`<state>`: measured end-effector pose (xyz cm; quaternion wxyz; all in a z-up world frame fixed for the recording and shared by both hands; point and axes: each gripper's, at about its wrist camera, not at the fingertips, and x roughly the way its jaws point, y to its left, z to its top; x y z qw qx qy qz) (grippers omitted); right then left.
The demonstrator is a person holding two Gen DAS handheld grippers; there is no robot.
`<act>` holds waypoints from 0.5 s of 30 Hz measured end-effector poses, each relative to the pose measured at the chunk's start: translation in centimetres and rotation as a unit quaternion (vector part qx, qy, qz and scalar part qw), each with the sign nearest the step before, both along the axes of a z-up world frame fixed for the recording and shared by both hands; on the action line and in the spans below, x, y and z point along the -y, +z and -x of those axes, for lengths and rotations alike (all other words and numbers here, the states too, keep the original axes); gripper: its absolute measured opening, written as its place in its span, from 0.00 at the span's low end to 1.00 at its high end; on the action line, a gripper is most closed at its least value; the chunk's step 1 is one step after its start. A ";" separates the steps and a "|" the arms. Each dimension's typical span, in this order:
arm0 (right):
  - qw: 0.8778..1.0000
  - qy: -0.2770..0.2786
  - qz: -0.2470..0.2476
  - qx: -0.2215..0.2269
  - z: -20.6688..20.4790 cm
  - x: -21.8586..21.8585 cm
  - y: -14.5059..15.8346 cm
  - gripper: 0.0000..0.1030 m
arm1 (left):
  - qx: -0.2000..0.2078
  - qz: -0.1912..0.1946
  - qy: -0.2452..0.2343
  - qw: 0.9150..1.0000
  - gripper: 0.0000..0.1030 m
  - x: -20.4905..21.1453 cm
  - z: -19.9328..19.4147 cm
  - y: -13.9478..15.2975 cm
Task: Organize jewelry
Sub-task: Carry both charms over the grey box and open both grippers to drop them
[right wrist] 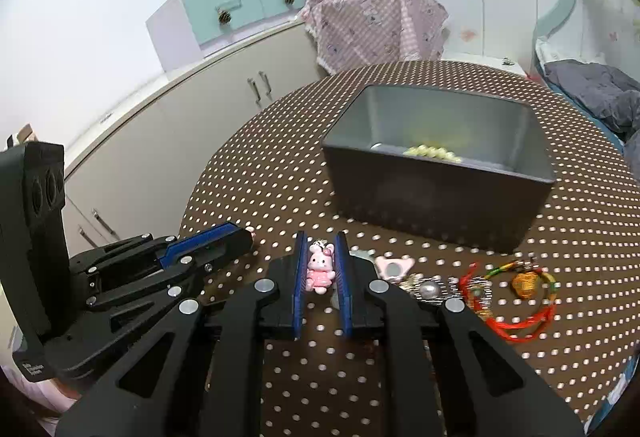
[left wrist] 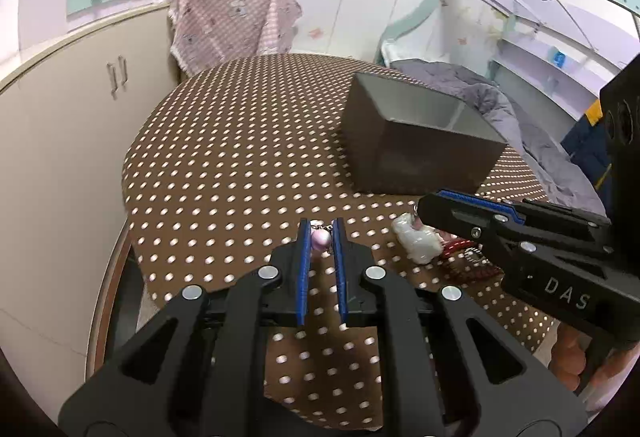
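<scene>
Both charms gripped, box next

Your left gripper [left wrist: 321, 233] fingers clamp what looks like a pink bead charm [left wrist: 321, 240]; your right gripper [right wrist: 321, 263] clamps the bunny charm [right wrist: 320, 269] above the worktop [right wrist: 280, 177]. Carry both over the grey box [right wrist: 440, 193].

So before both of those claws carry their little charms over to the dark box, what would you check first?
1. Left gripper shut on the round pink bead charm: ok.
2. Right gripper shut on the pink bunny charm: ok.
3. Dark grey rectangular box open on top: ok.
4. Room inside beside the pale yellow bead bracelet: ok.
5. Bead charm's chain free of the brown polka-dot tablecloth: cannot tell.
6. Red cord bracelet out of the path: ok.
</scene>
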<state>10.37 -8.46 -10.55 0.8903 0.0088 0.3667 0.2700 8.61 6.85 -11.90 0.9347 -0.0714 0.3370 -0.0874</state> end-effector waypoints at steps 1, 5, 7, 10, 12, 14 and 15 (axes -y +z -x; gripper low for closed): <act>1.000 -0.004 -0.002 0.002 0.0 0.3 0.2 0.12 | 0.003 0.000 -0.004 1.000 0.11 0.2 0.0 0.2; 1.000 -0.028 -0.009 0.008 -0.2 1.6 1.1 0.12 | 0.009 0.000 -0.019 1.000 0.11 1.4 -0.3 0.7; 0.999 -0.038 -0.013 0.015 -0.1 2.3 1.5 0.12 | 0.016 0.000 -0.028 0.999 0.11 2.0 -0.5 1.1; 0.998 -0.049 -0.016 0.024 -0.1 3.1 2.3 0.12 | 0.027 0.001 -0.038 0.999 0.11 2.9 -0.7 2.0; 0.997 -0.063 -0.021 0.030 -0.2 3.8 2.8 0.12 | 0.037 0.004 -0.044 0.998 0.11 3.3 -0.9 2.6; 0.996 -0.076 -0.030 0.028 -0.7 4.7 3.2 0.12 | 0.049 0.008 -0.050 0.998 0.11 3.7 -1.2 3.4; 0.996 -0.080 -0.039 0.026 -0.9 5.1 3.5 0.12 | 0.055 0.011 -0.051 0.997 0.11 3.9 -1.4 3.8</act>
